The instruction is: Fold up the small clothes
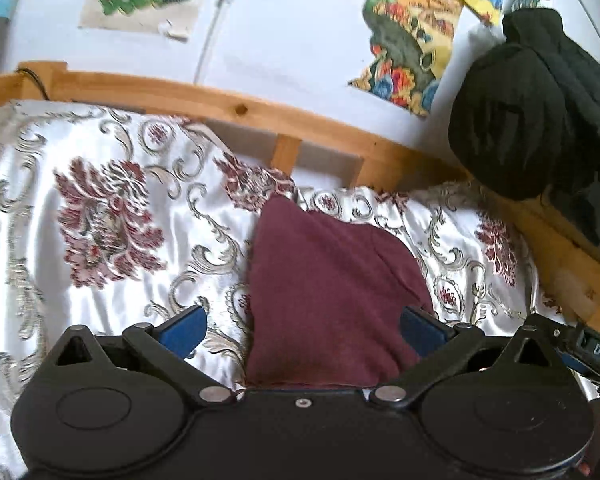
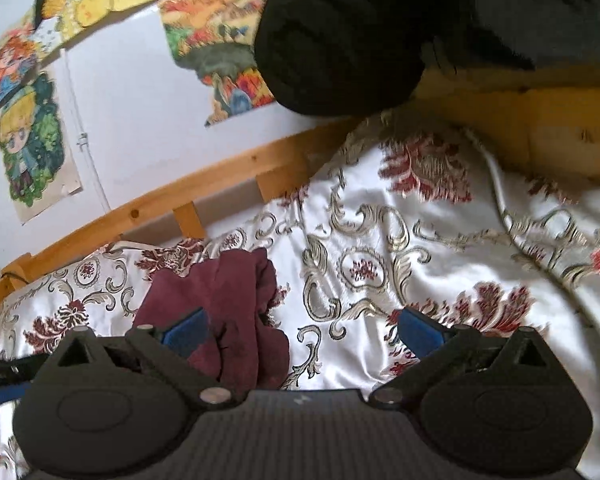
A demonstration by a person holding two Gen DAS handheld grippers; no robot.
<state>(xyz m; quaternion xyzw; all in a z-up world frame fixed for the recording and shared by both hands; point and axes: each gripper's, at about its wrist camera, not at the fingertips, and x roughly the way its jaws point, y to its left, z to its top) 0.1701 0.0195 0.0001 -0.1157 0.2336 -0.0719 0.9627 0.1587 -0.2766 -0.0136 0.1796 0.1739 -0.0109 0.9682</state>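
A small maroon garment (image 1: pixel 332 288) lies on the patterned white bedspread (image 1: pixel 100 208), folded into a compact shape with a pointed far corner. My left gripper (image 1: pixel 302 330) stands open above its near part, blue pads spread wide to either side and not touching it. In the right wrist view the same maroon garment (image 2: pixel 236 312) shows rumpled folds at the lower left. My right gripper (image 2: pixel 302 330) is open too, its left pad (image 2: pixel 186 332) over the garment's edge, its right pad over bare bedspread (image 2: pixel 440 240). Nothing is held.
A wooden bed rail (image 1: pixel 260 116) runs along the far side under a white wall with colourful posters (image 1: pixel 412 40). A bulky black garment (image 1: pixel 524 112) hangs over the rail at the right, also the black garment (image 2: pixel 340 40) in the right view. The other gripper's edge (image 1: pixel 592 348) shows at far right.
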